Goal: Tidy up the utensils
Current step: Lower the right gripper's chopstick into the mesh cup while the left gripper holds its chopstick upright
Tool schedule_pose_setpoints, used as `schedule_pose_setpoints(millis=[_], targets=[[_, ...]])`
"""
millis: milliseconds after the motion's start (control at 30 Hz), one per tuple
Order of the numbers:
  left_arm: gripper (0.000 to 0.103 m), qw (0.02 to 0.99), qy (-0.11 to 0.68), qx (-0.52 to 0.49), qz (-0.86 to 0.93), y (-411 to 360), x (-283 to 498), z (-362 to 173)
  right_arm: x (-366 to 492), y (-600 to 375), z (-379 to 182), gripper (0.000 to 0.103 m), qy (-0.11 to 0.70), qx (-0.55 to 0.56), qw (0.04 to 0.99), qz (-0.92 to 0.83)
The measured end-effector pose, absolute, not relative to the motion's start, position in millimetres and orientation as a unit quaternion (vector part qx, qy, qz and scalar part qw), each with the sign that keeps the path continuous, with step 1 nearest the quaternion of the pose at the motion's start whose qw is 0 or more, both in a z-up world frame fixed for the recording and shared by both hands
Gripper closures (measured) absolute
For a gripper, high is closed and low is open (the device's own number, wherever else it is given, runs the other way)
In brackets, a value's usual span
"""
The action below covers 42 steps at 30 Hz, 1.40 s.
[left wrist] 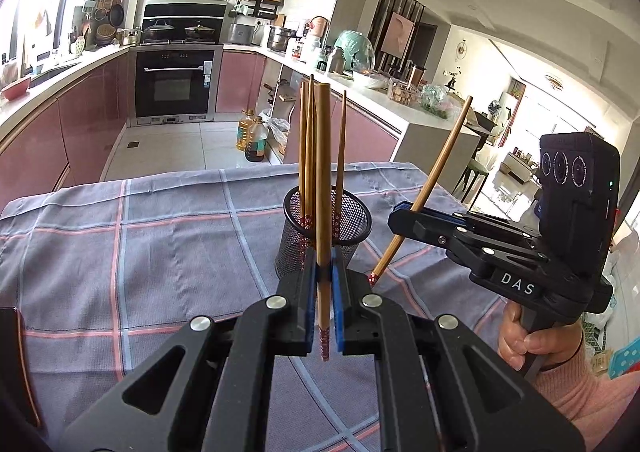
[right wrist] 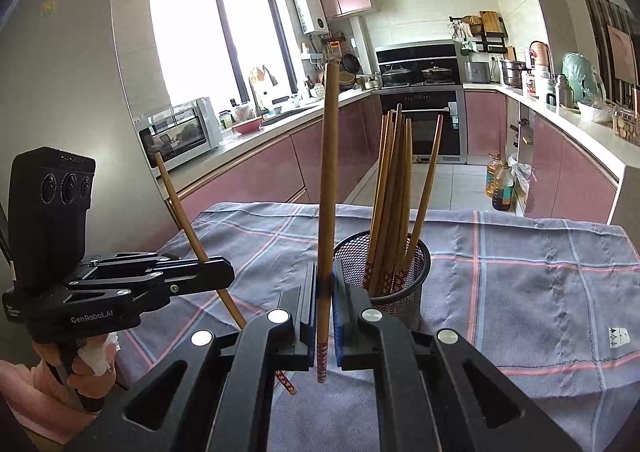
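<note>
Clearly readable writing: "DAS" on the right gripper [left wrist: 400,212] body in the left wrist view, "GenRobot.AI" on the left gripper [right wrist: 224,272] body in the right wrist view; a small tag on the tablecloth [right wrist: 520,292] has marks too small to read. Each gripper's jaws are clamped together on one wooden chopstick: the left-held chopstick [left wrist: 323,212] stands nearly upright between blue pads, patterned red end down; the right-held chopstick [right wrist: 327,192] is likewise upright, though from the left wrist view it leans away to the right. Both are held above the cloth, just beside the black mesh cup [right wrist: 384,272], not in it. The cup stands upright on the cloth and holds a bundle of chopsticks, patterned ends down; exact count cannot be told, at least four. One cup, two grippers, two held chopsticks. A hand [left wrist: 532,336] with a pink sleeve grips the right handle; the other hand [right wrist: 80,368] holds the left handle with a white tissue. Surface is a grey-blue cloth with pink and blue check lines. Room is a kitchen: pink cabinets, white counters, oven [right wrist: 420,128], two lidded pans on the stove, large window, two oil bottles [left wrist: 252,136] on the tiled floor.
</note>
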State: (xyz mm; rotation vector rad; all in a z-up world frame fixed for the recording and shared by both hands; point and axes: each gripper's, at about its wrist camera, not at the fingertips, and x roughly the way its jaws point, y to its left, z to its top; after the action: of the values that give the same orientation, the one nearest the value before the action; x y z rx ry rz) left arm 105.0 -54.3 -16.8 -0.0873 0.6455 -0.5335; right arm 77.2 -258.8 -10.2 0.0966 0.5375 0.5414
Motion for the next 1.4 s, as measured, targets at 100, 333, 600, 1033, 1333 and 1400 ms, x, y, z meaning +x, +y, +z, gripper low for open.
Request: schedule_pose_setpoints(millis=[100, 333, 600, 1033, 1333, 1400], targets=[[0.095, 0.913, 0.313, -0.042, -0.260, -55, 105, -16, 78, -259, -9, 0.097, 0.261, 0.047, 0.928, 0.264], [0.095, 0.914, 0.308, -0.039, -0.262, -57, 104, -12, 77, -259, -7, 0.097, 0.258, 0.045, 0.929, 0.263], [0.095, 0.915, 0.305, -0.035, -0.263, -59, 104, -9, 77, -260, -4, 0.097, 0.255, 0.044, 0.930, 0.263], [0.095, 0.916, 0.299, -0.028, -0.264, -63, 106, -4, 77, -260, -2, 0.097, 0.253, 0.043, 0.930, 0.262], [0.095, 0.918, 0.294, -0.024, -0.265, -65, 107, 2, 78, -261, 7, 0.097, 0.248, 0.045, 0.931, 0.262], [0.095, 0.919, 0.292, -0.024, -0.265, -64, 107, 4, 78, -262, 8, 0.097, 0.246, 0.046, 0.932, 0.263]])
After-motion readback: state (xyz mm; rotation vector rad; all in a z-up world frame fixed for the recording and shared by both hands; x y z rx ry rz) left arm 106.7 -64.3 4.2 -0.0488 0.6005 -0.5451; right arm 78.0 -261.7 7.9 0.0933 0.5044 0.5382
